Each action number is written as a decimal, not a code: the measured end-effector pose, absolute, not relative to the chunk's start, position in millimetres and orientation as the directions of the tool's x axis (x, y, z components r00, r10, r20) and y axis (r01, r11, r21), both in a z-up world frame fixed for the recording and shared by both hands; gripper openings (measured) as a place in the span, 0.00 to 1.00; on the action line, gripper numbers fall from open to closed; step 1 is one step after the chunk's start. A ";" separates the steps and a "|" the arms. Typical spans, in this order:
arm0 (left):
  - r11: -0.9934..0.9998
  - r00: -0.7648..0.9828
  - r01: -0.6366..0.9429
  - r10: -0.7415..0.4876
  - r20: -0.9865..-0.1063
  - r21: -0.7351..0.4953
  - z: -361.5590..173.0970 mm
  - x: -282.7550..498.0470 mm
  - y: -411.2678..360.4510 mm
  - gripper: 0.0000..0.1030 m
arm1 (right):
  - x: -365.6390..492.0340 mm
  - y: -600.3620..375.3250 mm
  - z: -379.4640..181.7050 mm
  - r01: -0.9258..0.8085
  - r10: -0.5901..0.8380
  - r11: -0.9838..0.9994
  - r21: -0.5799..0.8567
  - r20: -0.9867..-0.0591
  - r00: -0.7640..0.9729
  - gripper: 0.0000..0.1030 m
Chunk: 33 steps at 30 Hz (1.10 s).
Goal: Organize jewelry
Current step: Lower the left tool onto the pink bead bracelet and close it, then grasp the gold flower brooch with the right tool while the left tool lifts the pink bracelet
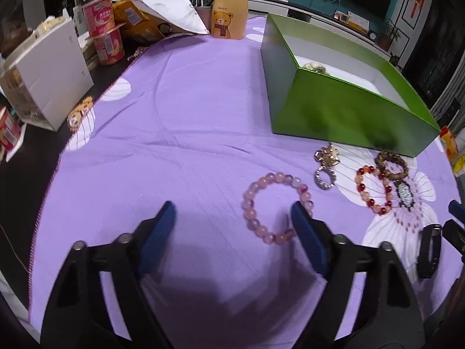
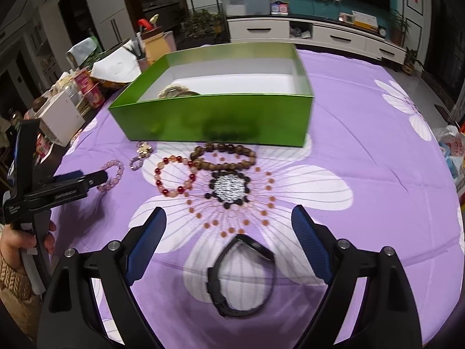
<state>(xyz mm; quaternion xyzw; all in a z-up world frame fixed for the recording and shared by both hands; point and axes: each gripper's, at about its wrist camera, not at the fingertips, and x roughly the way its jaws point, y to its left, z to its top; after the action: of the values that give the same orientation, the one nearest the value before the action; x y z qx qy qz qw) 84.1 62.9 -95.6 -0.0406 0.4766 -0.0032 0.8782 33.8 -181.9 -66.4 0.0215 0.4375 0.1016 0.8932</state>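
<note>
Broadly, we see a purple flower-printed cloth (image 2: pixel 363 133) covering the table, with an open green cardboard box (image 2: pixel 221 119) standing at its far side; one pale piece, too hidden to name, already lies inside the box. Between the box and us lie the loose pieces: a brown wooden-bead bracelet (image 2: pixel 223 157), a red-and-peach bead bracelet (image 2: pixel 174 177), a dark-beaded bracelet with a white patterned centre (image 2: pixel 229 187), a gold-and-silver charm ring (image 2: pixel 141 154), a pink round-bead bracelet (image 1: pixel 276 206) and a black strap-like wristband (image 2: pixel 241 276).

Our left gripper (image 1: pixel 232 221) has its jaws spread wide and holds nothing. The pink bracelet lies flat, off-centre toward its right-hand finger (image 1: pixel 305 232), which reaches over the bracelet's near rim; whether it touches, we cannot tell. Most of the loop lies inside the gap.

Our right gripper (image 2: pixel 229 232) is equally wide and empty. The black wristband lies directly between and slightly nearer than its fingertips, long axis running roughly along the fingers.

We judge each gripper nearest its own piece; the left needs a small rightward shift to straddle the beads, and the box lies ahead and to the right of it.
</note>
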 end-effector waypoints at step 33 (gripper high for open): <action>0.989 0.658 0.045 -0.136 -0.740 -0.142 -66.7 84.9 80.4 0.07 | 138.8 -57.9 -106.2 -0.327 0.353 0.923 0.202 -0.782 0.514 0.30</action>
<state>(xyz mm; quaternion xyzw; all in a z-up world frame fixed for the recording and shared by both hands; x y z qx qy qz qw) 84.9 80.4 -66.7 -0.0559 0.4104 -0.0498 0.9088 138.8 -57.9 -106.2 0.0143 0.4529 0.1953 0.8698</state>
